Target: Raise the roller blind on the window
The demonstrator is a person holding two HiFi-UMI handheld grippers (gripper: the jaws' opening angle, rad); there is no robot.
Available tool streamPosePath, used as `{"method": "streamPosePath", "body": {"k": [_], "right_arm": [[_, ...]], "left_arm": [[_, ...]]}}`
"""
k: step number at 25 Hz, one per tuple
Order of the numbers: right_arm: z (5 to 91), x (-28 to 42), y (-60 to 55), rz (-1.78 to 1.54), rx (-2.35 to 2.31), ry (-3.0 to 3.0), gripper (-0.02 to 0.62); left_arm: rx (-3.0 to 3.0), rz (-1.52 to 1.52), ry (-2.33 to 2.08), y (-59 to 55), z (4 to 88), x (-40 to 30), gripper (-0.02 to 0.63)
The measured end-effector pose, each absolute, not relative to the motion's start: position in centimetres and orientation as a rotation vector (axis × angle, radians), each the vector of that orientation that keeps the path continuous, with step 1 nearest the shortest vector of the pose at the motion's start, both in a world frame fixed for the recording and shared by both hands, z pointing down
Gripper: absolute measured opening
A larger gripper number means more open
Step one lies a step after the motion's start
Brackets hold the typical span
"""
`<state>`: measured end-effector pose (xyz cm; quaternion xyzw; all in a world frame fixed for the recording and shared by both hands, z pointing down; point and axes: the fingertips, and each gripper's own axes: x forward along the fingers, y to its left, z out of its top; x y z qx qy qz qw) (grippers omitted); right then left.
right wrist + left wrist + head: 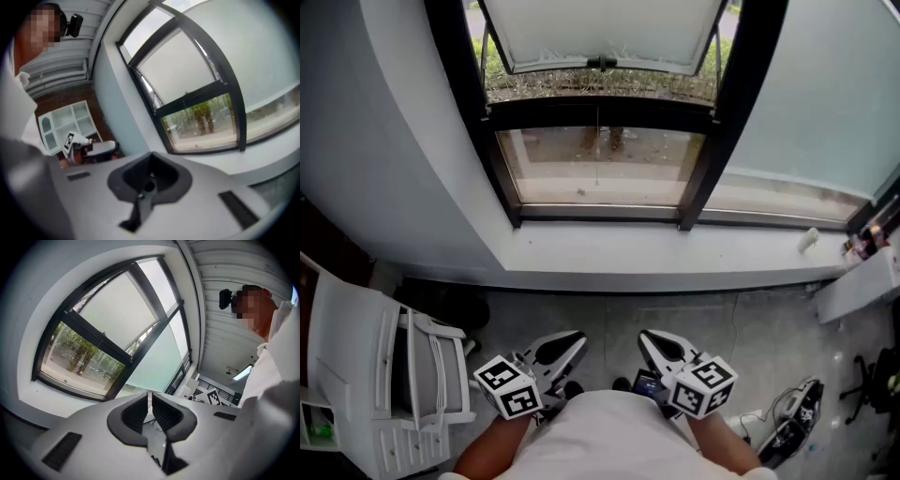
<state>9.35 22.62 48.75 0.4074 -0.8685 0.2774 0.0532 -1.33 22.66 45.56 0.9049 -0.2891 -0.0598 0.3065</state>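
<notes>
In the head view, the person is standing back from the window and holding both tools low, close to the body. The left hand-held gripper [570, 344] and the right hand-held gripper [652, 339] are pointing toward the window sill [675, 251], which lies ahead of both, well apart. The roller blind [600, 28] is hanging farther ahead and above them, covering the upper pane. Its lower edge is sitting over the clear glass. What looks like a thin cord [598, 141] is dropping down the middle. I judge nothing is being reached for yet; both tools seem to be waiting at a ready position.

In the left gripper view, the jaws are resting pressed together with nothing between them. The blind is showing up and to the left of the tips, out of reach.

In the right gripper view, those jaws are likewise lying closed and empty. The blind is appearing above and to the right. A white shelf unit [63, 124] is standing off to its left.
</notes>
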Motion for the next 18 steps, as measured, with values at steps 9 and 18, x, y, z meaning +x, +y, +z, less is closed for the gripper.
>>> {"method": "streamPosePath", "body": {"k": [9,18], "right_arm": [[49.0,7.8,22.6,0.828,1.201,-2.63,0.021],[48.9,6.0,22.4,0.816,1.2,-2.614,0.021]], "left_arm": [[2.417,-0.135,-0.775,22.8,45.8,-2.2,0.049],[2.406,-0.138,-0.774,22.6,45.9,-3.9,0.049]]}}
